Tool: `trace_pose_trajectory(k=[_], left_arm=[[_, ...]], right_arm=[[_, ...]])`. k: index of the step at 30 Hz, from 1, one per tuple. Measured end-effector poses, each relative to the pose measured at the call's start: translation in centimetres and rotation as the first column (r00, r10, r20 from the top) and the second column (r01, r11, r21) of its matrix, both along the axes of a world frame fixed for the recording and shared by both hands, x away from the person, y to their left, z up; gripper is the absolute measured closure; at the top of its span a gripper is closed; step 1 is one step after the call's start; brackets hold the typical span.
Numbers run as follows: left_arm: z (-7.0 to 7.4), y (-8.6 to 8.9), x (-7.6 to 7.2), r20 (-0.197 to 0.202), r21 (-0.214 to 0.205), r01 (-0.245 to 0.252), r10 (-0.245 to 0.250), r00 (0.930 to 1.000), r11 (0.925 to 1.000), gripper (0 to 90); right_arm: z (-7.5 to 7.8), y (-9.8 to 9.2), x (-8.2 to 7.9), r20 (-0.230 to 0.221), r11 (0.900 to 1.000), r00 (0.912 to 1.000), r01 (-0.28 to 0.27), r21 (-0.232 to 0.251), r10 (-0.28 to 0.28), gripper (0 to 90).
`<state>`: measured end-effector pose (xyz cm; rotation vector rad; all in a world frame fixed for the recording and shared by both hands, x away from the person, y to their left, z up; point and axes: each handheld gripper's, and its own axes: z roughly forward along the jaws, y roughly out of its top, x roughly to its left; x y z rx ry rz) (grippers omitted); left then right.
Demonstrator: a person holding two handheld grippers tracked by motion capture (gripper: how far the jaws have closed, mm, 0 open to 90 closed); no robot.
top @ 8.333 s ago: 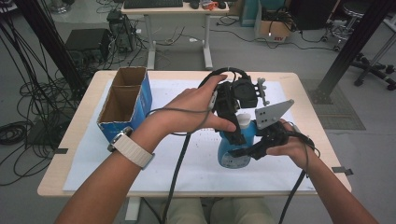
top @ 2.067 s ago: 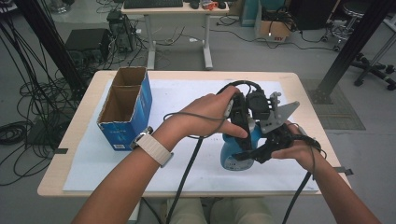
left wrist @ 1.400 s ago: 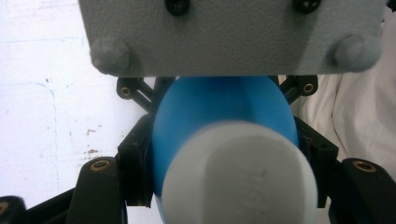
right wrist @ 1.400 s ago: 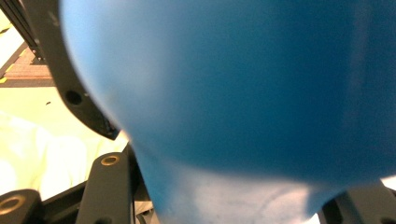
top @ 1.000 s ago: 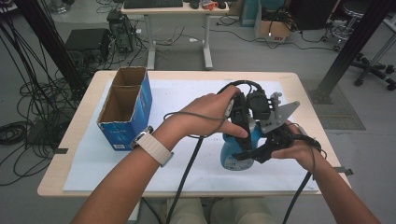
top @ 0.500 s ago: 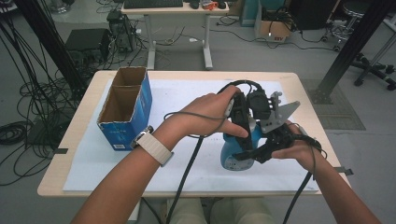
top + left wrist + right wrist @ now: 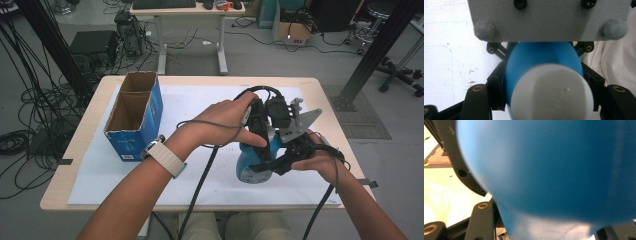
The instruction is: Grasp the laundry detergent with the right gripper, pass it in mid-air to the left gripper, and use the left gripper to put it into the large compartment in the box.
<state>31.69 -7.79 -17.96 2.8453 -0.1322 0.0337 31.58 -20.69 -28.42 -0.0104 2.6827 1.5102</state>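
A blue bottle [image 7: 246, 161] with a white cap [image 7: 551, 92] stands on the white sheet right of the table's middle. My left gripper [image 7: 264, 148] reaches down over its top. In the left gripper view the black jaws flank the cap and neck, shut on the bottle [image 7: 541, 57]. My right gripper [image 7: 267, 167] comes in from the right, its jaws clamped around the bottle's lower body, and its grey plate [image 7: 299, 123] rises above it. The blue bottle wall [image 7: 549, 170] sits close up in the right gripper view.
An open blue cardboard box [image 7: 134, 116] stands at the table's left side. A white sheet [image 7: 195, 102] covers most of the wooden table [image 7: 95, 120]. Black cables trail from both grippers toward the near edge. Desks, chairs and cable bundles lie on the floor beyond.
Since the oldest frame both hands and the bottle have shifted slightly right and toward me. Over the last second nothing has visibly moved.
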Motion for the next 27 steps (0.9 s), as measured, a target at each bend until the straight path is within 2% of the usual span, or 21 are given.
trace_pose_trajectory(k=[10,16,17,18,19,20,21,22,24,25,27], left_arm=[[0.2,-0.4,-0.1,-0.009,0.017,-0.005,0.005,0.9999,0.9998,37.3],[0.3,-0.7,-0.1,-0.017,0.027,-0.001,0.002,0.9998,0.9996,37.4],[0.3,-0.7,0.0,-0.022,0.030,0.003,-0.003,0.9998,0.9995,37.4],[0.2,-0.7,-0.1,-0.031,0.017,-0.014,0.014,0.9994,0.9998,37.4],[0.2,-0.6,-0.1,-0.040,0.002,-0.031,0.031,0.9987,0.9995,37.5],[0.2,-0.6,-0.1,-0.041,0.004,-0.035,0.035,0.9985,0.9994,37.5],[0.4,-0.6,0.1,-0.032,0.023,-0.009,0.010,0.9994,0.9997,37.5],[0.4,-0.6,0.1,-0.027,0.024,-0.007,0.008,0.9996,0.9997,37.5],[0.3,-0.6,0.2,-0.020,0.041,-0.011,0.012,0.9997,0.9991,37.5],[0.3,-0.5,0.2,-0.023,0.042,-0.017,0.018,0.9996,0.9990,37.5],[0.3,-0.5,0.4,-0.021,0.051,-0.024,0.025,0.9995,0.9984,37.4]], right_arm=[[0.0,-0.2,-0.1,-0.003,0.9998,1.0000,-0.007,0.017,0.007,43.1],[-0.3,-0.4,0.0,-0.012,0.9989,0.9999,-0.012,0.046,0.012,42.3],[-0.4,-0.5,0.0,-0.024,0.9983,0.9995,-0.017,0.056,0.018,40.1],[-0.5,-0.7,-0.1,-0.050,0.9980,0.9985,-0.020,0.059,0.023,38.2],[-0.6,-0.9,-0.2,-0.057,0.9976,0.9980,-0.024,0.066,0.027,34.5],[-0.7,-1.1,-0.4,-0.085,0.9980,0.9962,-0.015,0.061,0.021,30.7],[-1.0,-1.9,-0.6,-0.125,0.9992,0.9919,0.024,0.031,-0.020,22.3],[-1.0,-1.9,-0.6,-0.125,0.9992,0.9919,0.024,0.031,-0.020,22.3],[-1.2,-2.8,-0.6,-0.163,0.9984,0.9853,0.054,0.016,-0.051,15.3],[-1.5,-3.7,-0.6,-0.209,0.9963,0.9742,0.084,-0.020,-0.086,11.5],[-1.6,-4.3,-0.5,-0.216,0.9945,0.9709,0.097,-0.038,-0.103,11.5]])
